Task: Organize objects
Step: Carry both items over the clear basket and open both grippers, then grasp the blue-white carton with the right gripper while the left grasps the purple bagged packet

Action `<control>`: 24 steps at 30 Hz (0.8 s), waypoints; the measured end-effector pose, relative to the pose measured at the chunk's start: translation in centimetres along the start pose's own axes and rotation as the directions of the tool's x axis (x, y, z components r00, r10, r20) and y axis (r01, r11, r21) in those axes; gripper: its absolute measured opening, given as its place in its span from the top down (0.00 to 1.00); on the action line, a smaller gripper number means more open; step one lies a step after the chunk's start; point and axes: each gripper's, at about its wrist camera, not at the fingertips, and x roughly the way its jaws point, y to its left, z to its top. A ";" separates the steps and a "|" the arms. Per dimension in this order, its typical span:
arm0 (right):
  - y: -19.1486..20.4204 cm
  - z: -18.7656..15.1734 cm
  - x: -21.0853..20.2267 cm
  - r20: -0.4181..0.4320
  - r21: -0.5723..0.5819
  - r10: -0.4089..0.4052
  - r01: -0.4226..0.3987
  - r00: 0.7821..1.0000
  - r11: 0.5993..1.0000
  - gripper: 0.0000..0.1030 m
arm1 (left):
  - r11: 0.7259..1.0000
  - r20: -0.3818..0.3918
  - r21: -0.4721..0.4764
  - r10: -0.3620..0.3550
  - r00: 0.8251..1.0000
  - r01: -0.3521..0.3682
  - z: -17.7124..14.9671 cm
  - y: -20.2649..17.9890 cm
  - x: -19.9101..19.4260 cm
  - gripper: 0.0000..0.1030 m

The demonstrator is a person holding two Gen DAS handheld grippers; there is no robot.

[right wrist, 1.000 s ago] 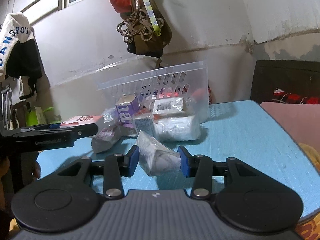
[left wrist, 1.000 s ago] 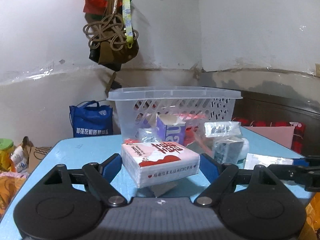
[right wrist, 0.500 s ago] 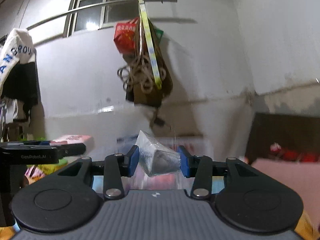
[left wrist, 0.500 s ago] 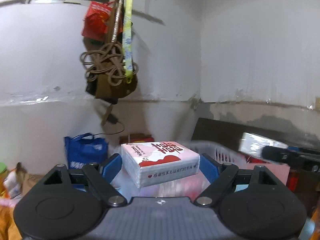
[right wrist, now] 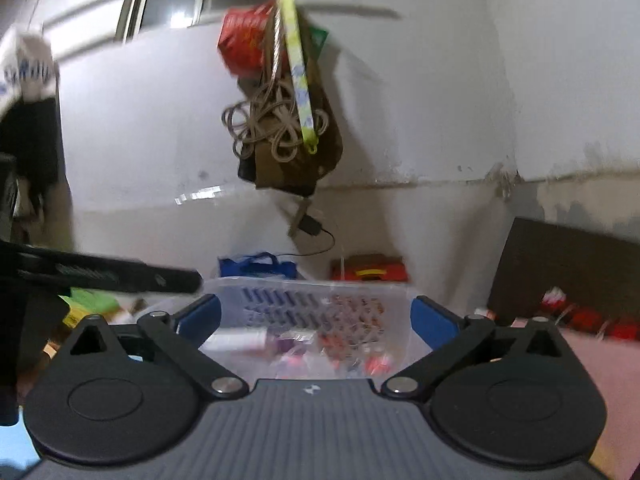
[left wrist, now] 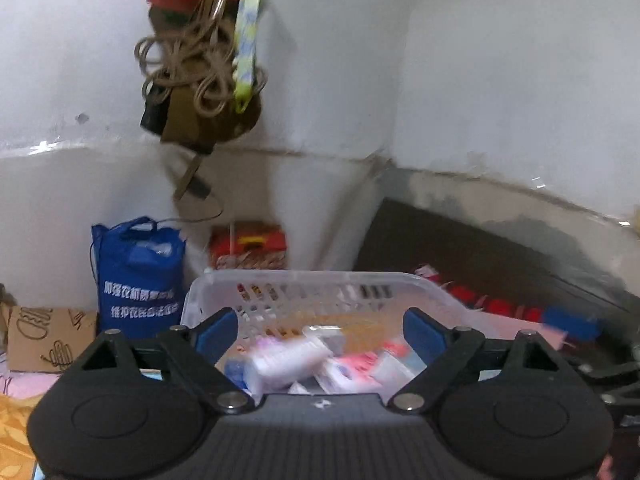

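Observation:
A clear plastic basket (left wrist: pixel 304 280) (right wrist: pixel 304 284) with lattice walls lies just below both grippers. Several packets lie inside it, among them a pink and white tissue pack (left wrist: pixel 352 372) and a white packet (right wrist: pixel 240 338), all blurred. My left gripper (left wrist: pixel 320 332) is open and empty above the basket's near side. My right gripper (right wrist: pixel 316 318) is open and empty above the basket too. The left gripper's black arm (right wrist: pixel 100 276) crosses the left of the right wrist view.
A blue bag (left wrist: pixel 140 276), a red box (left wrist: pixel 248 242) and a cardboard piece (left wrist: pixel 48 336) stand behind the basket by the white wall. Ropes and bags (right wrist: pixel 280 120) hang from above. A dark board (left wrist: pixel 500 264) leans at the right.
Both grippers lifted their packs from the blue table to above the basket and opened. The tissue pack and the clear-wrapped packet dropped out of the jaws into the basket.

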 end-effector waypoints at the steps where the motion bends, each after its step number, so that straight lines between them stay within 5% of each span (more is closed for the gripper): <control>1: 0.0 -1.1 -1.0 -0.007 0.027 0.001 -0.001 1.000 1.000 0.00 | 1.000 0.008 0.007 0.028 1.000 -0.028 -1.1 -0.1 -1.4 0.09; 4: 0.3 -4.7 -2.8 -0.071 0.096 0.016 -0.009 0.997 0.995 0.00 | 0.994 -0.012 -0.004 0.109 0.994 -0.109 -5.3 0.3 -3.6 0.07; 10: 2.1 -8.4 -1.7 -0.218 0.099 0.060 -0.039 0.974 0.994 0.05 | 0.991 -0.173 -0.059 0.105 0.979 -0.117 -10.9 1.8 -2.4 0.14; 12: 2.6 -8.8 -1.6 -0.232 0.098 0.064 -0.043 0.971 0.994 0.22 | 0.990 -0.198 -0.061 0.114 0.974 -0.128 -11.6 1.8 -2.0 0.18; 17: 4.1 -9.4 0.0 -0.314 0.051 0.093 -0.081 0.945 0.995 0.46 | 0.993 -0.246 -0.008 0.113 0.963 -0.119 -12.5 0.8 -0.8 0.21; 21: 4.5 -9.6 0.4 -0.326 0.011 0.051 -0.050 0.944 0.999 0.55 | 0.987 -0.244 0.082 0.154 0.957 -0.138 -12.9 -1.2 -0.2 0.23; 24: 4.2 -10.0 0.3 -0.329 0.022 0.051 -0.047 0.943 0.999 0.61 | 0.985 -0.291 0.104 0.166 0.942 -0.141 -13.3 -1.5 0.7 0.39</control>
